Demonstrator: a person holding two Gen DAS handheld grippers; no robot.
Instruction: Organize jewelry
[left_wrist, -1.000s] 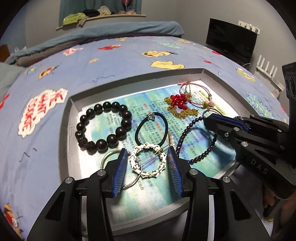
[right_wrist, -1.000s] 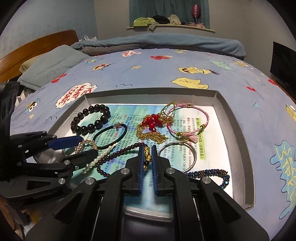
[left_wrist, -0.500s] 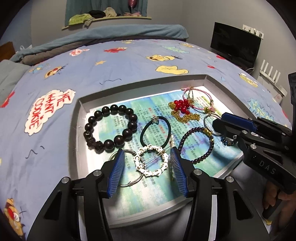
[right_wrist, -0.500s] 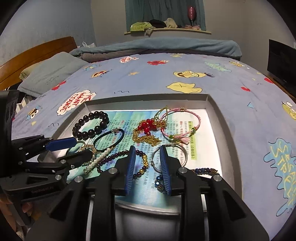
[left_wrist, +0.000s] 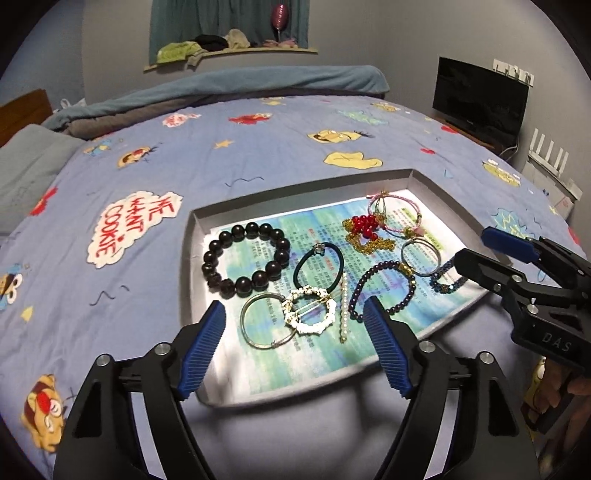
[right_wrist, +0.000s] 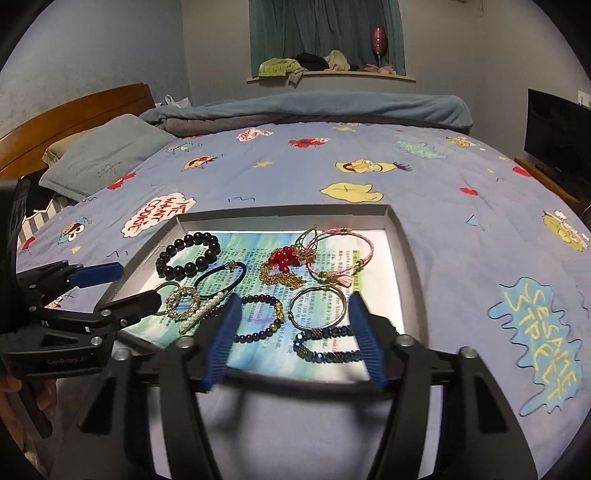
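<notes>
Jewelry pieces lie loose in the shallow grey cardboard tray (left_wrist: 189, 258) on the blue cartoon bedspread (left_wrist: 258, 147). My left tongs (left_wrist: 295, 325) are wide apart, holding nothing, at the near edge over the white pearl ring brooch (left_wrist: 309, 311). Right tongs (right_wrist: 291, 325) also apart and bare, over the dark blue beaded bracelet (right_wrist: 325, 345). I judge everything light, floppy, snag-prone; the black round-bead bracelet (left_wrist: 245, 258) is stiffest. I'd pinch one bead or rim.
</notes>
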